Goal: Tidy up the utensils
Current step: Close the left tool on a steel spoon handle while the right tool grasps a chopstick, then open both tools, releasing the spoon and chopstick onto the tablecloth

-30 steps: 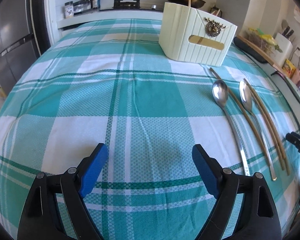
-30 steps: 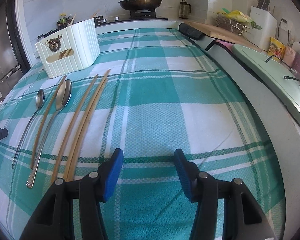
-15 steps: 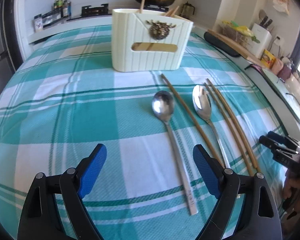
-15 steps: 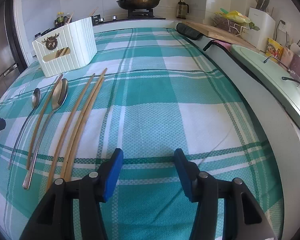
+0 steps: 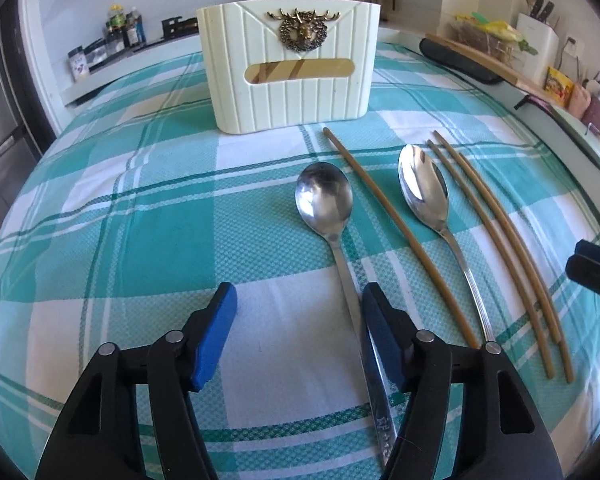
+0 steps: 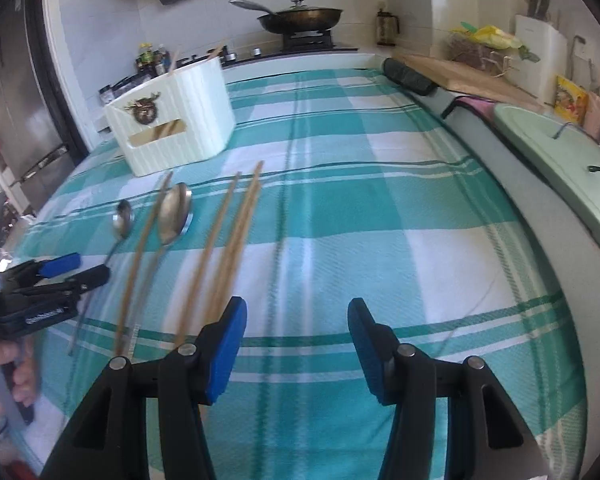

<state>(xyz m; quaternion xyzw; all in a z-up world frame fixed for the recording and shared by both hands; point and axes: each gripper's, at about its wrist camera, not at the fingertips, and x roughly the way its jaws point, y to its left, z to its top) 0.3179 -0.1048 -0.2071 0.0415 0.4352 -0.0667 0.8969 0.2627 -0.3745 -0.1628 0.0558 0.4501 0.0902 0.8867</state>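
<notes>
A cream utensil holder [image 5: 290,66] with a brass deer emblem stands on the teal plaid cloth; chopsticks stick out of its top. In front of it lie a small spoon [image 5: 326,208], a single chopstick [image 5: 396,224], a larger spoon [image 5: 424,192] and a pair of chopsticks [image 5: 496,240]. My left gripper [image 5: 300,308] is open, low over the small spoon's handle, which runs between the fingers beside the right one. My right gripper [image 6: 296,324] is open, over bare cloth right of the chopstick pair [image 6: 236,240]. The holder [image 6: 172,128] shows far left there.
A stove with a lidded pan [image 6: 300,18] stands behind the table. A black roll [image 6: 408,74], cutting board and knife block [image 6: 540,52] line the right counter. A sink edge [image 6: 560,160] runs along the right. Spice bottles [image 5: 120,30] stand at back left.
My left gripper has moved right and forward, closing in on the small spoon until its handle lies between the fingers. Its jaws have narrowed somewhat. My right gripper has shifted slightly left.
</notes>
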